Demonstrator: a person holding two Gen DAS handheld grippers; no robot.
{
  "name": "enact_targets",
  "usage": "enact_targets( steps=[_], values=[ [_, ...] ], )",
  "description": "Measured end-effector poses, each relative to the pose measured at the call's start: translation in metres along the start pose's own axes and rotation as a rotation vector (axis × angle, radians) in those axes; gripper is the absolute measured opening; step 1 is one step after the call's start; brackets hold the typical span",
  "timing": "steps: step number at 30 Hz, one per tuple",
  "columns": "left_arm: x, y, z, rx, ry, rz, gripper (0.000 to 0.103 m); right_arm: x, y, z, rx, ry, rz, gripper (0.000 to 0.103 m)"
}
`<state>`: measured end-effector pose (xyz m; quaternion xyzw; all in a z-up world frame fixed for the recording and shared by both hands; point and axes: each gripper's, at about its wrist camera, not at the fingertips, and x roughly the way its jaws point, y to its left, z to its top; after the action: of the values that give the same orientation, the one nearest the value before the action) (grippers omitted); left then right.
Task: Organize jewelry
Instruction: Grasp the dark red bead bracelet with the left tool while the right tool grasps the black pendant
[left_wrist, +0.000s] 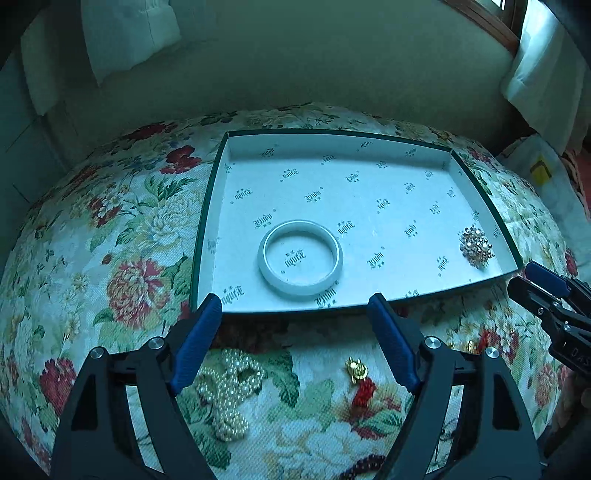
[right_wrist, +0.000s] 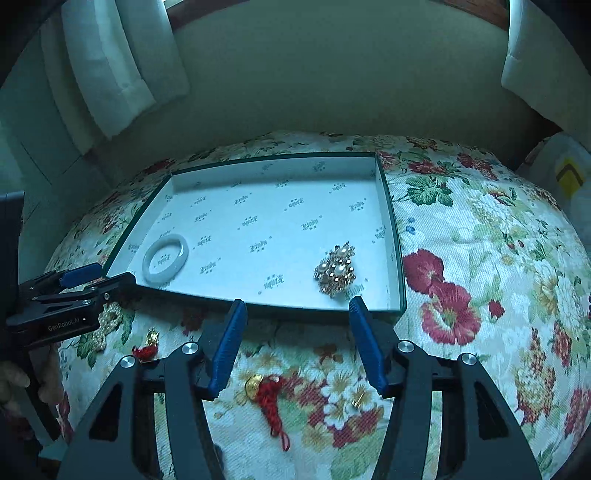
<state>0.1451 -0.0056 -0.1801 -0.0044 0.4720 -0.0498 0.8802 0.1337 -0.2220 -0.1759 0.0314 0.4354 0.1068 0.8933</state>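
Observation:
A shallow box (left_wrist: 207, 229) (right_wrist: 397, 266) with a dark green rim and white printed lining lies on the floral cloth. Inside it, a white bangle (left_wrist: 301, 288) (right_wrist: 157, 277) lies near the front left and a gold pearl brooch (left_wrist: 476, 245) (right_wrist: 337, 269) near the front right. My left gripper (left_wrist: 294, 301) (right_wrist: 112, 274) is open and empty just before the bangle's front rim. My right gripper (right_wrist: 297, 302) (left_wrist: 522, 277) is open and empty before the brooch. On the cloth in front lie a pearl piece (left_wrist: 225, 391), a gold charm with red tassel (left_wrist: 358, 373) and a second one (right_wrist: 258, 387).
A small gold piece (right_wrist: 356, 402) and dark beads (left_wrist: 365, 465) also lie on the floral cloth (right_wrist: 480, 258). A wall and white curtains (right_wrist: 110, 74) stand behind. A white bag with a yellow mark (left_wrist: 539, 173) sits off the right edge. A hand (right_wrist: 14, 380) holds the left gripper.

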Motion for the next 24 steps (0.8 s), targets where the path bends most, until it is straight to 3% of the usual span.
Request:
enact_targets(
  steps=[14,24],
  values=[
    [-0.045,0.006,-0.085,-0.035,0.062,-0.001,0.080,-0.037,0.034,-0.085,-0.039,0.084,0.034,0.056],
    [-0.047,0.005,-0.113,-0.049,0.099,0.007,0.080,-0.022,0.047,-0.103,-0.056,0.134,0.054,0.038]
  ],
)
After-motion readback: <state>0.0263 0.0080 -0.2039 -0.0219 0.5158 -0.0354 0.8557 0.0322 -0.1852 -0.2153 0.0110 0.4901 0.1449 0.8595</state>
